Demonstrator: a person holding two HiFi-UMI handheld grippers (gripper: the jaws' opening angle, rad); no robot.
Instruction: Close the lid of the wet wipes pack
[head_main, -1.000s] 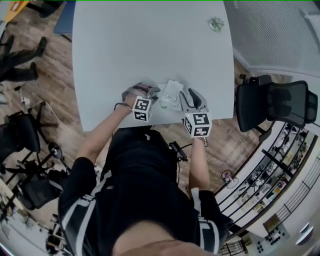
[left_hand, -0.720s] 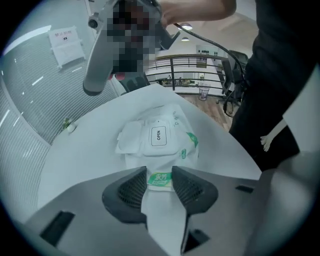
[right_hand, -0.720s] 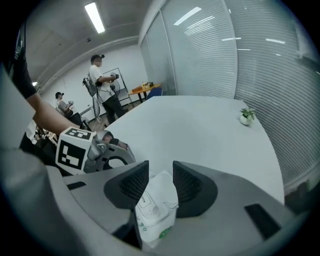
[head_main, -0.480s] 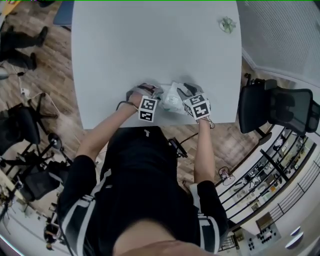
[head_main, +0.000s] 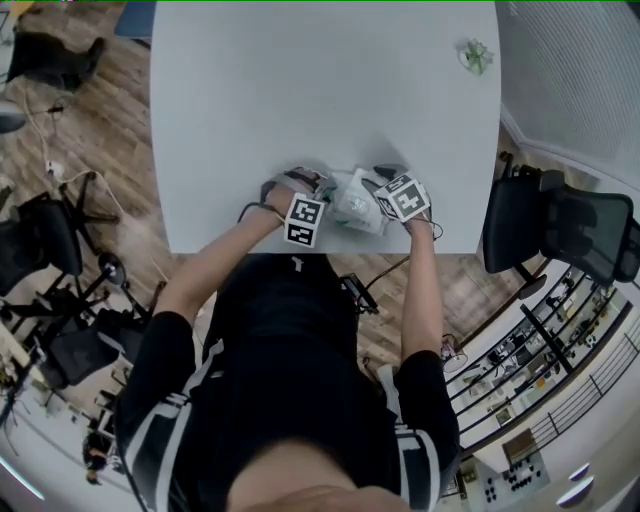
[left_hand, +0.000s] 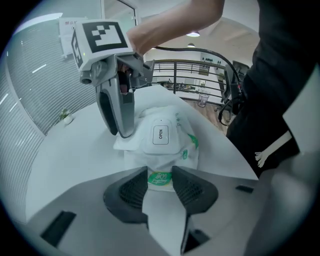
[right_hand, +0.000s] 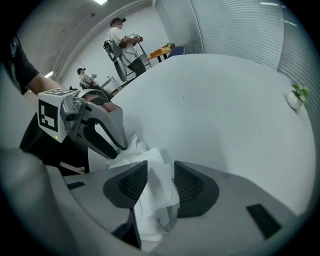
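The white wet wipes pack (head_main: 355, 205) lies near the table's front edge, between both grippers. In the left gripper view its lid (left_hand: 160, 135), marked OPEN, lies flat on the pack. My left gripper (left_hand: 160, 181) is shut on the pack's near end with the green label. My right gripper (right_hand: 159, 181) stands tilted down over the pack's other end (right_hand: 150, 175). Its jaws are opening, and the crumpled white end lies loosely between the pads. The left gripper view shows the right gripper (left_hand: 122, 131) standing on the pack beside the lid.
A small green and white object (head_main: 476, 55) sits at the table's far right corner. A black office chair (head_main: 565, 225) stands to the right of the white table (head_main: 300, 90). Two people (right_hand: 120, 35) stand far behind the table in the right gripper view.
My right gripper has come down from above the table's front edge onto the pack's right end. The left gripper has stayed at the pack's left end.
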